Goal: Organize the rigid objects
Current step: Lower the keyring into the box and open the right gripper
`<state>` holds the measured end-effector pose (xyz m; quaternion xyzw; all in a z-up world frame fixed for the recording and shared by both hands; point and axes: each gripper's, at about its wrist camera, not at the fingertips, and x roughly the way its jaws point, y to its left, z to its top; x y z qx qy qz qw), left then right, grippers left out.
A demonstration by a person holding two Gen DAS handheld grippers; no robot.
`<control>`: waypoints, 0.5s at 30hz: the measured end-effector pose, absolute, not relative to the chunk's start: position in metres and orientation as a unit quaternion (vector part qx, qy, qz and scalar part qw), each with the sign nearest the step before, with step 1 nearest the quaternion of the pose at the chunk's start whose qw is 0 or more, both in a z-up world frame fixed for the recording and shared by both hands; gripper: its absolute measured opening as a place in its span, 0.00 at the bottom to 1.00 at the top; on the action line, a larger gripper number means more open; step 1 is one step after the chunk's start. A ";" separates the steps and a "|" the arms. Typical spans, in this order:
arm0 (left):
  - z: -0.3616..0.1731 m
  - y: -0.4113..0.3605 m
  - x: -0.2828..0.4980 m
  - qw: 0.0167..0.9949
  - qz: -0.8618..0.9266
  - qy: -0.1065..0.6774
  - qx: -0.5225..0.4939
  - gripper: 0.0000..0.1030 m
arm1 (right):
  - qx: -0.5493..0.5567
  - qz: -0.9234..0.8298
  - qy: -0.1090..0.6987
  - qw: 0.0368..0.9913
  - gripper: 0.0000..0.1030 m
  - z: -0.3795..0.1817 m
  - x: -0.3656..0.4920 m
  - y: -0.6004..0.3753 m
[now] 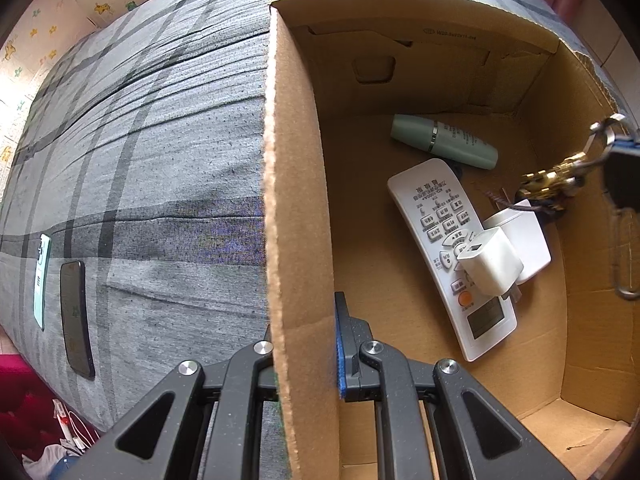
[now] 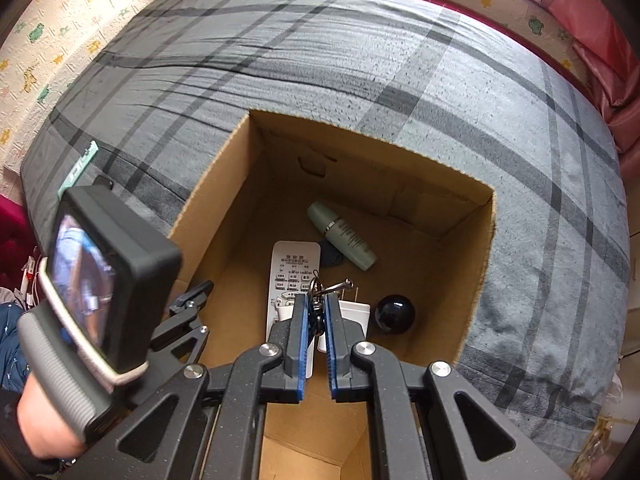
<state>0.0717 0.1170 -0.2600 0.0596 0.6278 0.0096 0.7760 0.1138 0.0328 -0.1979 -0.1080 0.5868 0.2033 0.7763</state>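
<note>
Two grips divide the work: your left gripper [image 1: 306, 354] fingers clamp the cardboard box [image 1: 280, 168] wall steady while your right gripper [image 2: 316, 312] fingers hold the key bunch [image 2: 320, 290] above the remote [image 2: 294, 264] inside.

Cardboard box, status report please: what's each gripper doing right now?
Left gripper shut on cardboard box wall. Right gripper shut on keys, over the box. Remote and charger lie beneath.

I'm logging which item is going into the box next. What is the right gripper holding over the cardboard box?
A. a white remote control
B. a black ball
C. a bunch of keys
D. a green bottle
C: the right gripper is shut on the bunch of keys above the cardboard box, while the other three lie on the box floor.
</note>
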 end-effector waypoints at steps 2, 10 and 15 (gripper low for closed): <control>-0.260 0.118 0.072 0.776 0.009 0.628 0.057 0.13 | -0.109 0.200 0.591 0.774 0.06 -0.206 0.115 0.036; -0.261 0.119 0.073 0.777 0.006 0.628 0.052 0.13 | -0.111 0.185 0.606 0.765 0.06 -0.234 0.122 0.041; -0.260 0.120 0.073 0.777 0.004 0.628 0.048 0.13 | -0.113 0.179 0.613 0.761 0.06 -0.250 0.125 0.041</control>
